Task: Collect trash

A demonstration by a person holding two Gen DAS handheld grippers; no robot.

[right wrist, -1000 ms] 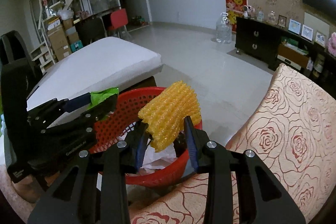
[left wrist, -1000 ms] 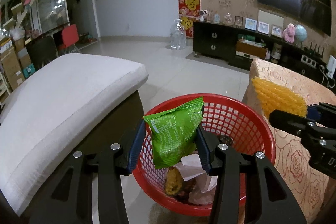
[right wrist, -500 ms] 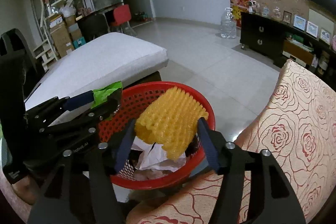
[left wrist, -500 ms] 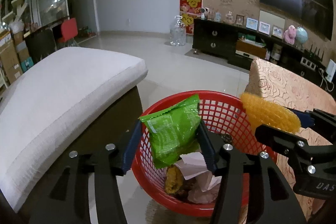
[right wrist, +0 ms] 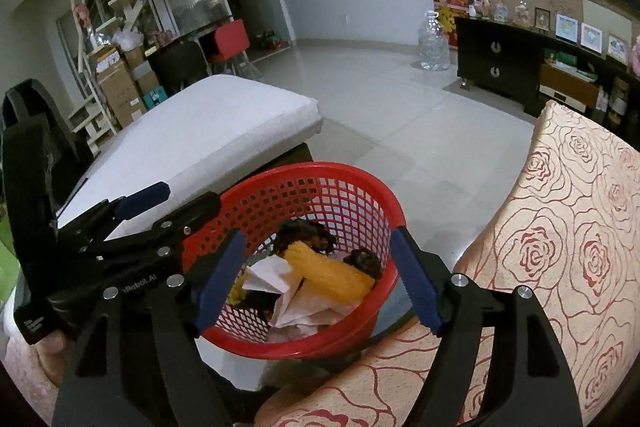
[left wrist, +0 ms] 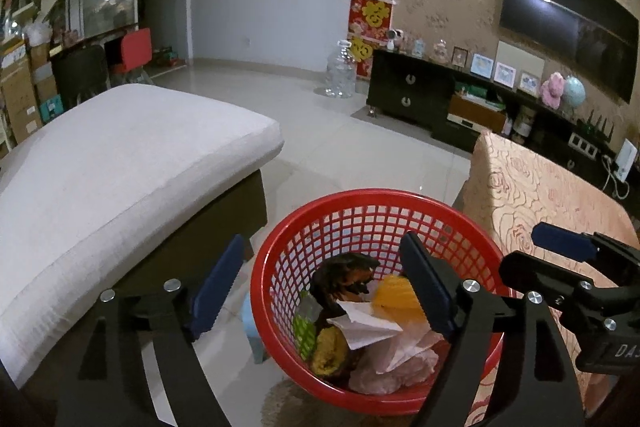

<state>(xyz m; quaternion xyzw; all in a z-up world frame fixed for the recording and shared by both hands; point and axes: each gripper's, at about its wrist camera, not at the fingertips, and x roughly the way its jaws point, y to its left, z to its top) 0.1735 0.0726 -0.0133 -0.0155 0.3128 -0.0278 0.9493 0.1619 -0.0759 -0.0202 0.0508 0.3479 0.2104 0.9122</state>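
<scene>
1. The left gripper [left wrist: 324, 291] has its two black fingers with flat blue pads [left wrist: 218, 281] spread wide, nothing between them.
2. The right gripper [right wrist: 316, 277] is likewise splayed apart and empty, its ribbed blue pads [right wrist: 416, 281] standing on either side of the trash below.
3. Directly beyond both pairs of fingertips sits the round red plastic lattice basket [right wrist: 340, 175]; the right fingers frame its near rim, while the left gripper's right finger reaches over its rim and the other stays outside it.
4. Inside the basket, between the right fingers, lies the yellow bumpy foam net sleeve [right wrist: 328, 273], resting on crumpled white paper [right wrist: 270, 273] and pale pink plastic wrap [left wrist: 404, 359].
5. A green printed snack wrapper [left wrist: 303, 331] is tucked low against the basket's wall, beside a dark shrivelled peel [left wrist: 344, 277].
6. Outside the left fingers stretches a pale padded fabric cushion [left wrist: 116, 163] on a dark base.
7. Outside the right fingers is a cream fabric with a red rose outline pattern [right wrist: 568, 251].
8. Farther ahead lie glossy floor tiles [left wrist: 320, 131].
</scene>
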